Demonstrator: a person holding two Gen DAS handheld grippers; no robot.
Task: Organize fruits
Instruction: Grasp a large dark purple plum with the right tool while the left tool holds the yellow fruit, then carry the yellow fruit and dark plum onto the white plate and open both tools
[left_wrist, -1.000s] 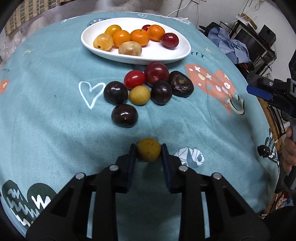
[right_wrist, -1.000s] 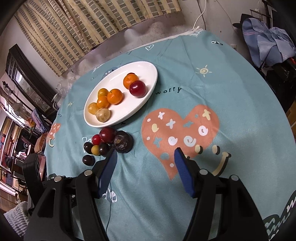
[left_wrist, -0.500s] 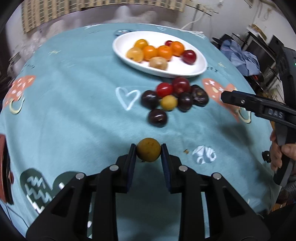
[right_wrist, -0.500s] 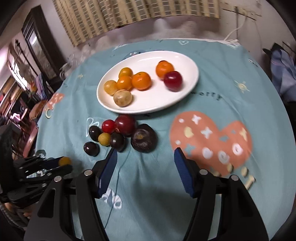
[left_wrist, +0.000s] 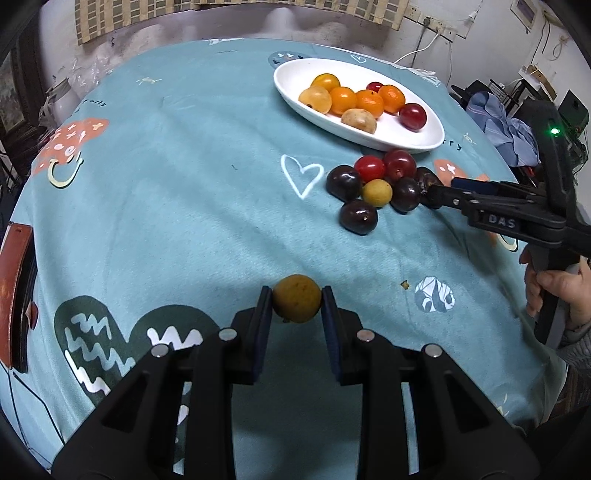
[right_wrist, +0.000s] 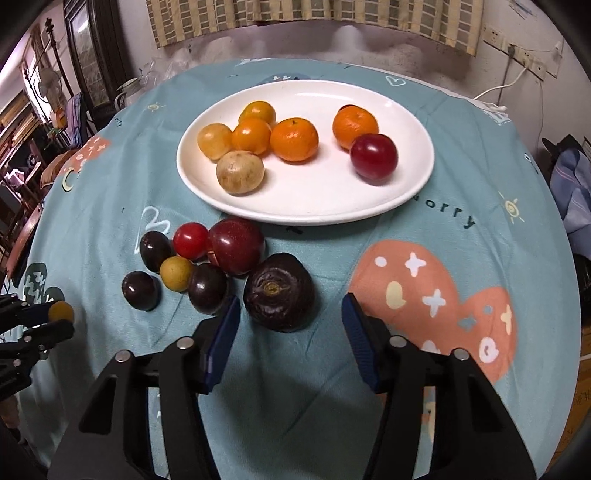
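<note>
My left gripper (left_wrist: 296, 304) is shut on a small yellow-brown fruit (left_wrist: 296, 303) and holds it above the teal cloth, well short of the others. A white oval plate (right_wrist: 406, 110) holds several orange, yellow and red fruits. In front of it lies a cluster of dark plums, a red tomato (right_wrist: 190, 240), a red plum (right_wrist: 236, 251) and a small yellow fruit (right_wrist: 176, 273). My right gripper (right_wrist: 290, 326) is open, its jaws either side of a wrinkled dark purple fruit (right_wrist: 279, 297). It also shows in the left wrist view (left_wrist: 436, 190).
The round table is covered by a teal patterned cloth (left_wrist: 166, 184). A chair back (left_wrist: 16, 295) stands at the left edge. Clothes and electronics (left_wrist: 509, 125) lie beyond the right side.
My left gripper has pulled back and left with its fruit. My right gripper has moved in towards the cluster and now straddles the wrinkled purple fruit.
</note>
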